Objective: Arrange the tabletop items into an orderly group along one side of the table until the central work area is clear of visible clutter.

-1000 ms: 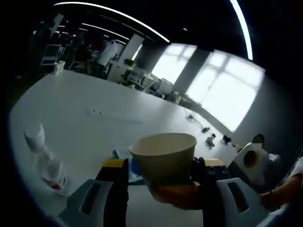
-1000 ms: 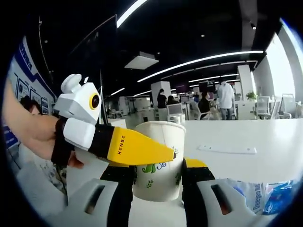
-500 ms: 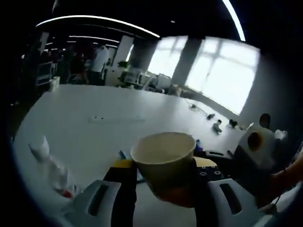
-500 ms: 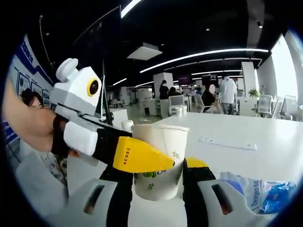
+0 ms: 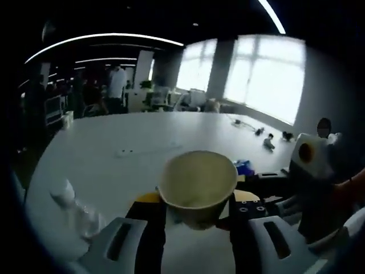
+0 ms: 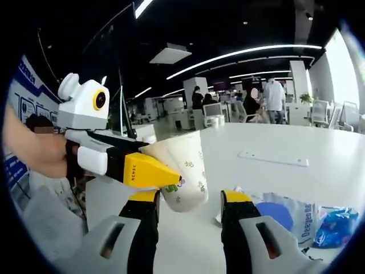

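A white paper cup (image 5: 197, 182) with a green leaf print hangs tilted above the white table (image 5: 102, 154), mouth toward the left gripper view. My left gripper (image 5: 197, 201) is shut on it, one jaw on each side. In the right gripper view the left gripper (image 6: 165, 177) reaches in from the left with the cup (image 6: 185, 171) leaning in its yellow-tipped jaws. My right gripper (image 6: 188, 201) is open; the cup's base hangs between its jaws, with a gap showing at the right jaw. The right gripper (image 5: 274, 182) shows at the right of the left gripper view.
A crumpled clear plastic bottle (image 5: 77, 208) lies near the table's edge. White and blue packets (image 6: 279, 214) and a blue wrapper (image 6: 336, 222) lie beside the right jaw. A thin white strip (image 6: 274, 158) lies further out. A person's sleeve (image 6: 40, 222) is at the left; people and desks stand beyond.
The cup stood upright between the right jaws with the left gripper on it. Now it has tipped over and risen with the left gripper, and the right jaws no longer touch it.
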A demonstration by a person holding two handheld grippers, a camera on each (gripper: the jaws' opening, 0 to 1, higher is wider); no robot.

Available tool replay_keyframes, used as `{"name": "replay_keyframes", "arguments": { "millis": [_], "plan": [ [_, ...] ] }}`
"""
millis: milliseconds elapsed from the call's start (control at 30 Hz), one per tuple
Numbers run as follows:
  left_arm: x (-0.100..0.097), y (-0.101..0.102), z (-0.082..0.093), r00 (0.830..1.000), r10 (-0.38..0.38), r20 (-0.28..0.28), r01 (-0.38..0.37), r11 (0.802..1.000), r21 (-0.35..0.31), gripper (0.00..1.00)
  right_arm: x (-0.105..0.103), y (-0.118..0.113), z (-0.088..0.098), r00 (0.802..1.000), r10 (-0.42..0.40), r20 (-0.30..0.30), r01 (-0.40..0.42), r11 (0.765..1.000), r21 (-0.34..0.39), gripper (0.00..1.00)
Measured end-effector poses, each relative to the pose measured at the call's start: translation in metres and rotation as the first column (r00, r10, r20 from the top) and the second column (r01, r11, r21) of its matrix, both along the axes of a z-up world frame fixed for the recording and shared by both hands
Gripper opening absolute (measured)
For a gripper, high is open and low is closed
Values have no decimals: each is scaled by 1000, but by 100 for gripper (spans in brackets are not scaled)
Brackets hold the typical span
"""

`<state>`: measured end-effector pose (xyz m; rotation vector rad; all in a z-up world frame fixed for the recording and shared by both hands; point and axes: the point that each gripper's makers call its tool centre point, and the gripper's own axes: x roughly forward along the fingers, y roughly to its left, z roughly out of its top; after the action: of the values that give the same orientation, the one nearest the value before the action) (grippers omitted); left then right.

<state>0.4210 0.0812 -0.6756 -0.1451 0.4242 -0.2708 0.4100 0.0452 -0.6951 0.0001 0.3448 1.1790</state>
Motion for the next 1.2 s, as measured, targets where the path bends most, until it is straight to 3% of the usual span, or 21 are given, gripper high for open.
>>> {"name": "replay_keyframes", "arguments": {
  "millis": [333,633,700,800,900,1000,1200],
  "plan": [
    [-3,6,-6,1000,28,-4,-28,999,20,39,5,-12,3,1000,0,-6,0,1000,0,40],
    [-6,11,-9,999,44,2,-44,998,46,39,-10,0,6,993,115,17,-114,993,-36,40],
    [-7,15,-9,998,54,10,-54,997,53,39,-10,0,7,992,127,-14,-127,991,-33,38],
    [-8,18,-8,998,55,22,-57,996,73,39,2,-2,14,989,93,-116,-89,995,36,38],
    [-12,21,-11,998,59,27,-61,994,87,39,18,-8,19,993,77,-93,-78,997,-6,38],
    [-15,20,-13,998,55,38,-58,994,90,39,26,-5,27,982,61,-180,-58,998,24,38],
    [-16,16,-13,998,39,56,-45,993,105,39,35,13,36,970,71,-231,-72,997,2,35]
  ]
}}
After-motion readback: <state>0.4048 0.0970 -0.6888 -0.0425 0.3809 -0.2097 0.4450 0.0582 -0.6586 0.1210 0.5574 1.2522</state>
